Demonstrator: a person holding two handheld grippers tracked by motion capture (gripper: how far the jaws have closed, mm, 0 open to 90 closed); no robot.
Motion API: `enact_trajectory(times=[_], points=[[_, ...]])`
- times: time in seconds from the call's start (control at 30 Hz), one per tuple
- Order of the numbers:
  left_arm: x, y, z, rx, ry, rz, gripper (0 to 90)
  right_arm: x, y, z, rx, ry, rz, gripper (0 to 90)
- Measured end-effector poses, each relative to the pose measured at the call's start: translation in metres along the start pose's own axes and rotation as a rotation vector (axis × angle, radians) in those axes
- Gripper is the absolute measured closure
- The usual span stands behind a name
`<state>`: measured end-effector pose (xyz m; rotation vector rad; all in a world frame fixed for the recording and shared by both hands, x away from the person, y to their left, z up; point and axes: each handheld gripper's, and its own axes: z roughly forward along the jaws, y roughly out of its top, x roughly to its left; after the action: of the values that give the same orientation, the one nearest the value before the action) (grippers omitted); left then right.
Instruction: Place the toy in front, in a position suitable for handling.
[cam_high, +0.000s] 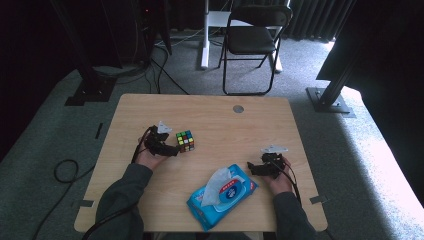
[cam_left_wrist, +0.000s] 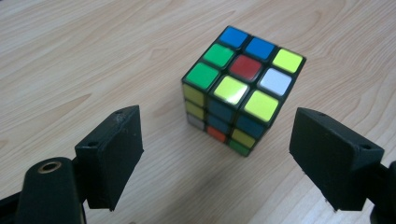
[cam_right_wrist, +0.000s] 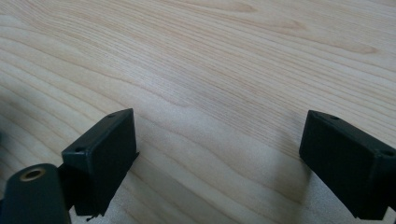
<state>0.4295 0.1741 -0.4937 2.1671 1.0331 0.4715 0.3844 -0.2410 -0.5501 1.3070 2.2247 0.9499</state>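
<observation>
Reaching toward a scrambled puzzle cube (cam_left_wrist: 243, 88) standing at left centre of the desk (cam_high: 220, 120), the left hand-held gripper (cam_left_wrist: 215, 154) is spread wide just short of it, grasp not yet made, while the right hand-held gripper (cam_right_wrist: 219, 158) hovers wide and empty at lower right.
</observation>
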Motion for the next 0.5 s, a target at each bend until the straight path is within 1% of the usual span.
enact_trajectory(times=[0.2,0.27,0.3,0.43,0.5], points=[[0.002,0.007,0.011,0.013,-0.027,0.034,17.6,0.000,0.000,0.000,0.000,0.000,0.000,10.7],[0.002,0.009,0.015,0.019,-0.033,0.035,17.6,0.000,0.000,0.000,0.000,0.000,0.000,10.7],[0.002,0.010,0.017,0.021,-0.043,0.033,17.6,0.000,0.000,0.000,0.000,0.000,0.000,10.7],[0.000,0.011,0.024,0.028,-0.051,0.047,17.6,0.000,0.000,0.000,0.000,0.000,0.000,10.7],[-0.001,0.011,0.027,0.037,-0.046,0.055,17.6,0.000,0.000,0.000,0.000,0.000,0.000,10.7]])
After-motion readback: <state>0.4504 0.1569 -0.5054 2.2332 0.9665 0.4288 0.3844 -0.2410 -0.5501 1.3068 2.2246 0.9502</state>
